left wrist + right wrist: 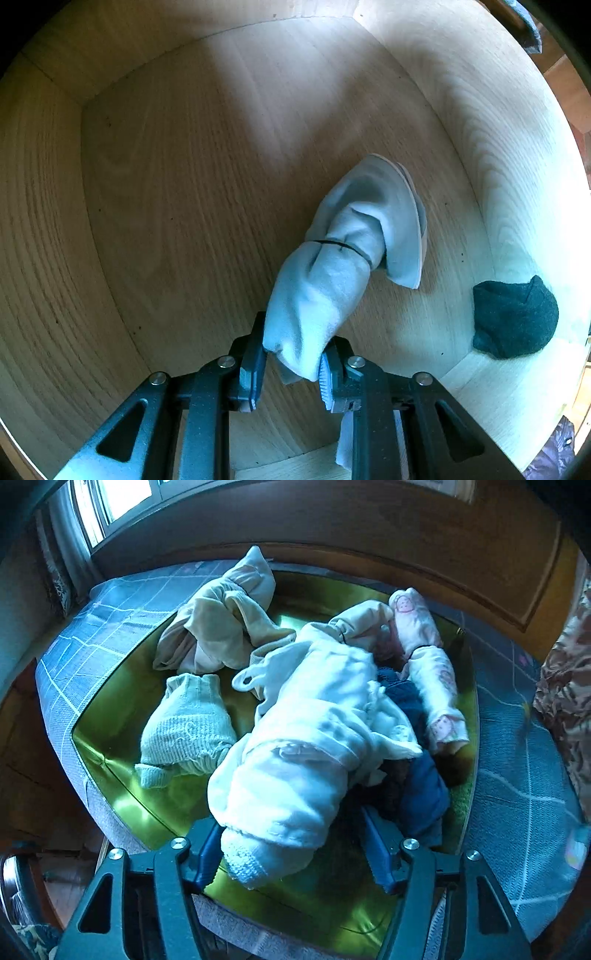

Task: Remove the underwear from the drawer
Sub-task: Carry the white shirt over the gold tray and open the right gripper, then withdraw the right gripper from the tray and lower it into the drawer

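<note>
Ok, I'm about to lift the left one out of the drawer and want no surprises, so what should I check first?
1. Left gripper jaws closed on the pale blue rolled cloth bundle: ok.
2. Bundle's black band in place: ok.
3. Bundle's far end off the wooden drawer floor: cannot tell.
4. Dark grey knitted bundle apart from it: ok.
5. Right gripper let go of the white garment over the green tray: ok, jaws apart.
</note>
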The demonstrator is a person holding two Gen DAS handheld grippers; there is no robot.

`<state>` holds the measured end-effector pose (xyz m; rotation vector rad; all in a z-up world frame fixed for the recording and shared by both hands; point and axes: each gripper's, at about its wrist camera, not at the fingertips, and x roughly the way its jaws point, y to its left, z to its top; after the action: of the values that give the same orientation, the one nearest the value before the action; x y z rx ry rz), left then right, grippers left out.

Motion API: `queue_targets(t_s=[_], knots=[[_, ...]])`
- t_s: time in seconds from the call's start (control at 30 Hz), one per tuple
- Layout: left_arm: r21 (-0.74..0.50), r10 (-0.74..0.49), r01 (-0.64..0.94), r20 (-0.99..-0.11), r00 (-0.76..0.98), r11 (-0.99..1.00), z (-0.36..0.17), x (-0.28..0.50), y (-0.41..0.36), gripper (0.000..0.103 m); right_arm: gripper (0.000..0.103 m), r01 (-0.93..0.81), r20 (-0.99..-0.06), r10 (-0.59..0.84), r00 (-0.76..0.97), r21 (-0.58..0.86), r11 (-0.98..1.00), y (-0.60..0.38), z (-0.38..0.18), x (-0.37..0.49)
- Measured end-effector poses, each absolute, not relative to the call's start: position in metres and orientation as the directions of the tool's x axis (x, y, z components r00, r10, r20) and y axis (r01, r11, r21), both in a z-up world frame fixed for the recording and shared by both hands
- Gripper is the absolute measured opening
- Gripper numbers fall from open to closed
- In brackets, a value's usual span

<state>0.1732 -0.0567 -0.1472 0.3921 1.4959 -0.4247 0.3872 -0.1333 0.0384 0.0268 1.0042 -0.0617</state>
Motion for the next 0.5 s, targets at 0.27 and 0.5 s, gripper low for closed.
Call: queue_targets(t_s=[0.27,0.5], knots=[[0.001,-0.02,0.5,-0.999,0.036,0.866,-0.147,0.17,-0.058,0.023,0.07,0.086,-0.819,-0.037,0.573,0.015,0.996,-0.145,0.05,0.361],[0.0,-0.02,0.498,-0.999,0.035,0.867,-0.147,0.17,-0.058,0.023,0.07,0.084,-0.797,-0.025,0.604,0.032,0.996,-0.146,0.06,0.338]])
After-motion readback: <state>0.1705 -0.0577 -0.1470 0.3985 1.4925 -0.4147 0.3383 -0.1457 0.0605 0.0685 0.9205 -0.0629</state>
